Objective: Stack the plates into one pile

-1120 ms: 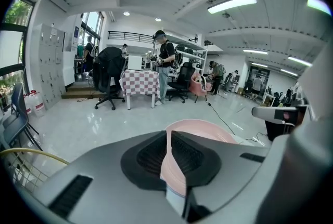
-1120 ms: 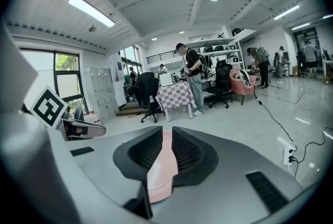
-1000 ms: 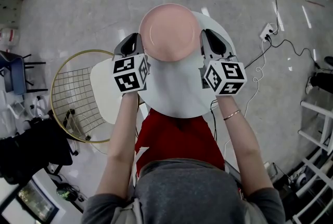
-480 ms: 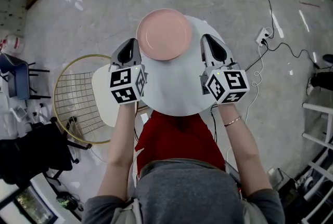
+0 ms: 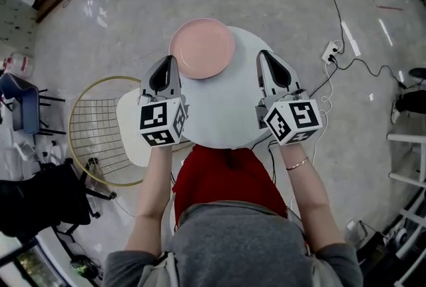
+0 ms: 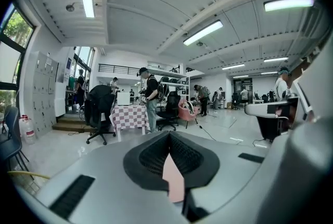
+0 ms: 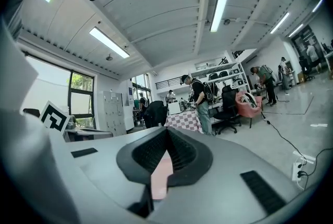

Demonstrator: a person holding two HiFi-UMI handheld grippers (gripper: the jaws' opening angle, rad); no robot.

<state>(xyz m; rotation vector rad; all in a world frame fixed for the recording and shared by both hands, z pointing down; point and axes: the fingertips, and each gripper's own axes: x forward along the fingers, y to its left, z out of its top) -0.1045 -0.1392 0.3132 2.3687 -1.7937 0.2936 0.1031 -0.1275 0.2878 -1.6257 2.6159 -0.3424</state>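
A pink plate [image 5: 202,48] lies flat on the far left part of the round white table [image 5: 229,116]; whether more plates lie under it I cannot tell. My left gripper [image 5: 167,60] hovers just off the plate's near left rim, jaws shut and empty. To the plate's right, my right gripper [image 5: 265,54] is held over the table, also shut with nothing held. In the left gripper view the closed tips of the left gripper [image 6: 169,133] point out into the room, with a pink sliver showing below them. The right gripper [image 7: 167,130] looks the same in its own view.
A wire chair with a yellow rim [image 5: 74,112] and white seat [image 5: 130,120] stands against the table's left side. A power strip [image 5: 331,50] and cables lie on the floor to the right. People, office chairs and a checked table [image 6: 127,114] stand far off.
Both grippers have drawn back toward the person from either side of the plate. The plate now lies beyond their tips on the table.
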